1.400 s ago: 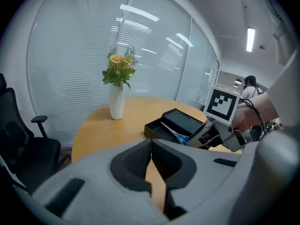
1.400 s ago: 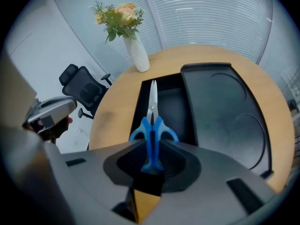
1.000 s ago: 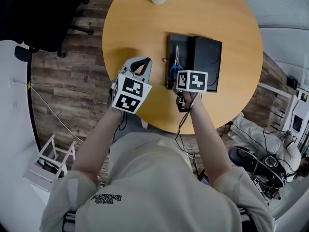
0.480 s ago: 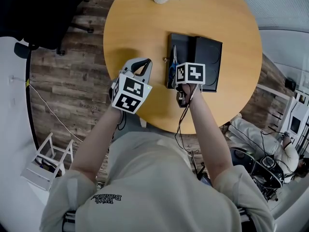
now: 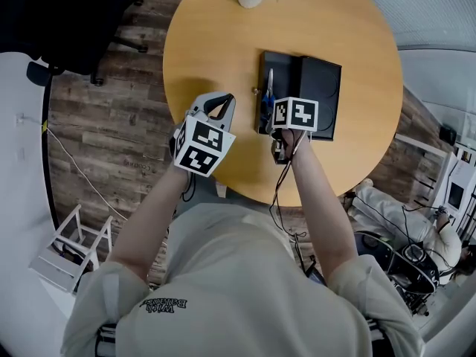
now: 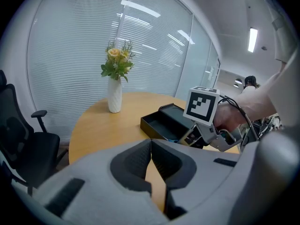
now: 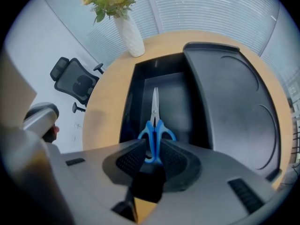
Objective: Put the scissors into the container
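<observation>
Left gripper view, closest first: left gripper [image 6: 151, 146] pressed shut with nothing inside, held up by the near edge of the round wooden table [image 6: 103, 125], apart from the box. Right gripper view next: right gripper [image 7: 152, 149] squeezed tight on the blue handles of the scissors [image 7: 154, 121]. Shiny blades pointing straight away, down inside the open black container [image 7: 127, 107]. Cannot tell if touching the bottom. Just to the right, touching the container, a flat black lid [image 7: 229, 102]. Farther back, a white vase [image 7: 132, 36] with yellow flowers near the far edge. Far off on the floor, a black chair [image 7: 75, 84].
</observation>
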### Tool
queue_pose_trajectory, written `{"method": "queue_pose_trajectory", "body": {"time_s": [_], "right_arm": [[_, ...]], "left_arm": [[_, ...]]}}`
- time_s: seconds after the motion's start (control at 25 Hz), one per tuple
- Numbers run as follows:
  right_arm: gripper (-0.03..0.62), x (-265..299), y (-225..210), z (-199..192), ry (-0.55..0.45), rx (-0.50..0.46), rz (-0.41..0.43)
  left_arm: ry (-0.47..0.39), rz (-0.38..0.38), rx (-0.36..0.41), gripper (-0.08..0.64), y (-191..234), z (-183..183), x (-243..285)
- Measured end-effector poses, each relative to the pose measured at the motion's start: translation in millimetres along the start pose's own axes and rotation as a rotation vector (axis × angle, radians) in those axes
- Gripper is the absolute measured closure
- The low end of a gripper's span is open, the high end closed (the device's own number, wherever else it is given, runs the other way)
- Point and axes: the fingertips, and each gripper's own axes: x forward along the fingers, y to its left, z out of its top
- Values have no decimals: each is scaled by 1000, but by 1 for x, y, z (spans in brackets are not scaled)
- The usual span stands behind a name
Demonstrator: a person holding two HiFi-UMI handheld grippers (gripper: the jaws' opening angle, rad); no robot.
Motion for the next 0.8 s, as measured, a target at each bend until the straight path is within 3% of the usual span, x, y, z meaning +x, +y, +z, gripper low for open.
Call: {"method": "queue_pose_trajectory", "body": {"time_s": [0.28,0.44,0.64,0.8], "right_arm": [[494,-19,5,7,-99,0,54],[494,-44,17,21,-195,-61,93],[504,-96,40,56,-433,-133,184],[539,-141,46,70,-575,-168,209]], "left_arm": [[-26,17,30,538,-9,13,-11],[-55,27,58,538,-17,29,-23],[-105,49,84,538,-27,54,-37],[-140,73,109,538,-32,73,-51]]}}
